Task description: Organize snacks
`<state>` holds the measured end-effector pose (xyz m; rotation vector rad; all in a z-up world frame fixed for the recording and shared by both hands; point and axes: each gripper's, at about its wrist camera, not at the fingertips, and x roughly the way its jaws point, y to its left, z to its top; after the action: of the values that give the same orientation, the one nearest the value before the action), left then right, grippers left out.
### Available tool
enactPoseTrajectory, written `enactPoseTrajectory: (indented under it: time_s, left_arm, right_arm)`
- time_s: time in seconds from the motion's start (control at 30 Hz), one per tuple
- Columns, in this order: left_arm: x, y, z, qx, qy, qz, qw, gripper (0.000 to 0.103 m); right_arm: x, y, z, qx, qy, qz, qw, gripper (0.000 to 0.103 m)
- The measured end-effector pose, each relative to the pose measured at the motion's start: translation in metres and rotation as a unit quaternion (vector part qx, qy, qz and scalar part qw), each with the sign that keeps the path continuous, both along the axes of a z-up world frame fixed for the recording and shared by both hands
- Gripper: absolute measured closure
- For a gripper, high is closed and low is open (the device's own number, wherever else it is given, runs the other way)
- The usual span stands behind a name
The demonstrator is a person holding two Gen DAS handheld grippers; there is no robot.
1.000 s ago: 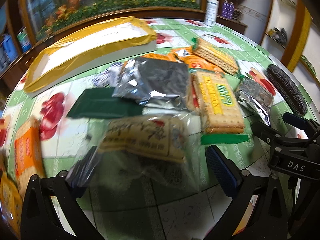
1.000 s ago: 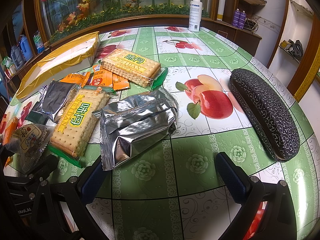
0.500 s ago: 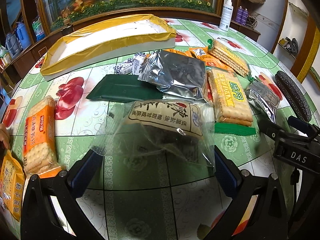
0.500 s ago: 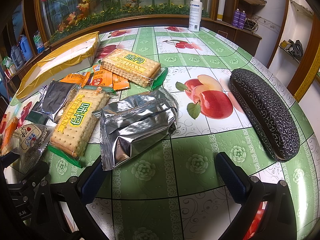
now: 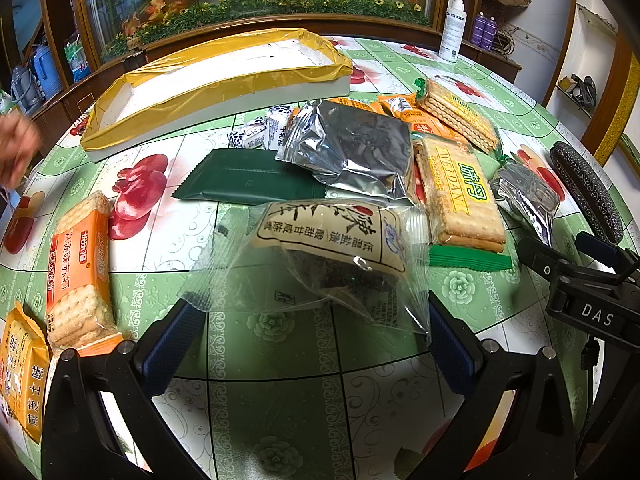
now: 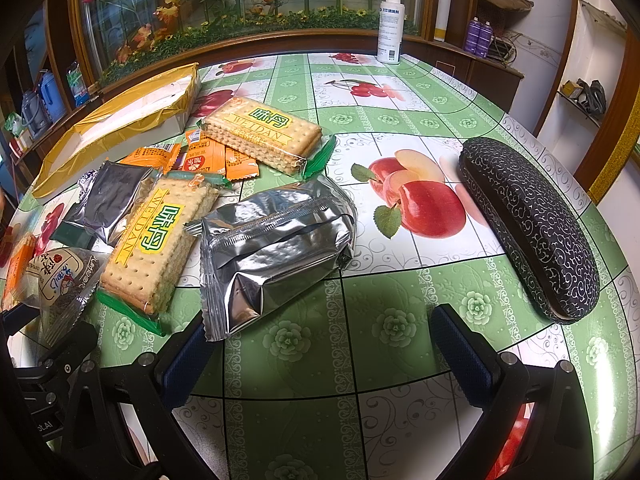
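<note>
A clear bag of dark dried snack with a cream label (image 5: 328, 240) lies flat on the table just ahead of my left gripper (image 5: 312, 340), which is open; the bag's near corners reach its blue fingertips (image 5: 172, 344). Behind it lie a dark green pack (image 5: 244, 178), a silver foil pouch (image 5: 356, 148) and Weidan cracker packs (image 5: 460, 196). My right gripper (image 6: 324, 356) is open and empty, with a silver foil pack (image 6: 276, 252) just beyond its left finger (image 6: 184, 360). A white box lined in yellow (image 5: 216, 80) stands at the back.
Orange cracker packs (image 5: 80, 264) lie at the left edge, where a blurred hand (image 5: 16, 148) shows. A black patterned glasses case (image 6: 528, 224) lies at the right. A white spray bottle (image 6: 390, 28) stands at the far table edge. The round table (image 6: 360, 400) has a fruit-print cover.
The clear bag, blurred and moving between the left fingers a second ago, now lies still on the table. The left view has drawn back slightly. The right gripper has not moved.
</note>
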<state>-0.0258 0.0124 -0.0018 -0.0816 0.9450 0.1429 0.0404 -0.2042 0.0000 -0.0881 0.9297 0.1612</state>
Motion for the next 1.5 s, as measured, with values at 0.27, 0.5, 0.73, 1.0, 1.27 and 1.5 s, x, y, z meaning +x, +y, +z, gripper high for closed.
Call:
enactPoseTrajectory:
  time_s: [0.27, 0.5, 0.73, 1.0, 1.27, 1.5]
  left_arm:
    - [0.0, 0.0, 0.0, 0.0, 0.0, 0.0, 1.0, 0.0]
    - [0.0, 0.0, 0.0, 0.0, 0.0, 0.0, 1.0, 0.0]
    - [-0.002, 0.003, 0.002, -0.007, 0.035, -0.002, 0.9994, 0.0]
    - [-0.027, -0.003, 0.032, 0.055, -0.024, 0.021, 0.998, 0.0]
    - [-0.096, 0.004, 0.118, 0.134, -0.187, 0.073, 0.9703, 0.0]
    - [-0.09, 0.03, 0.124, 0.019, -0.152, 0.071, 0.9856, 0.0]
  right_arm:
    - [0.0, 0.0, 0.0, 0.0, 0.0, 0.0, 1.0, 0.0]
    - [0.0, 0.0, 0.0, 0.0, 0.0, -0.005, 1.0, 0.0]
    - [0.001, 0.001, -0.002, 0.0, 0.0, -0.008, 1.0, 0.0]
    - [-0.01, -0.005, 0.008, 0.073, 0.034, 0.046, 0.996, 0.0]
    - [-0.092, -0.014, 0.085, 0.049, -0.147, 0.015, 0.988, 0.0]
    - [-0.12, 0.013, 0.096, -0.017, -0.176, 0.046, 0.983, 0.0]
